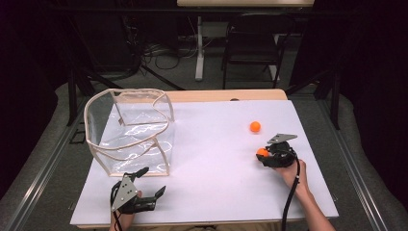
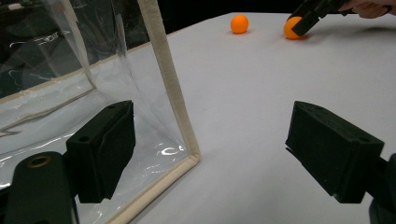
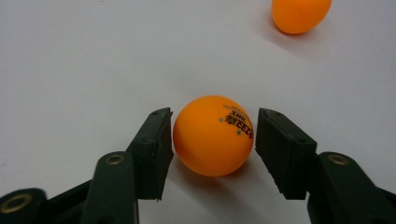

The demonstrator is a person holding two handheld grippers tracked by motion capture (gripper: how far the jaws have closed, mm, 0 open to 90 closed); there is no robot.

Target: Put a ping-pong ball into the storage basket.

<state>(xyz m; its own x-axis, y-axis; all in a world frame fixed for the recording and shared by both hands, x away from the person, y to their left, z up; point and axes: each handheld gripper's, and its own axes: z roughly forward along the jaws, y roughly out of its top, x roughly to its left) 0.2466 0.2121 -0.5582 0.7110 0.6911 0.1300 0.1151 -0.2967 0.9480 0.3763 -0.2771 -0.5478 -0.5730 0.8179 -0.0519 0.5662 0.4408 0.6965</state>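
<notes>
My right tool (image 3: pixel 212 140) brackets the near orange ball (image 3: pixel 213 136) on the table's (image 1: pixel 216 144) right side, jaws almost touching, not yet squeezing. It looks light, hard and slippery: grip across its widest middle. My left tool (image 2: pixel 210 154) is released.

Bright table, dark room, soft pictures

The white table (image 1: pixel 216 159) was lit evenly from above in the high view, while the floor and the room behind it sank into near black; the whole frame was soft and low in detail. Glare streaked the clear bag (image 1: pixel 132 127) in white patches, and in the left gripper view its folds caught the same bright glints. The orange ball (image 3: pixel 213 135) in the right gripper view was sharp enough for its printed mark to show and threw a faint, diffuse shadow towards the bottom of the frame, whereas the second ball (image 3: pixel 299 14) farther off was slightly blurred. The near black pads (image 2: pixel 105 149) looked blurred and underexposed.
</notes>
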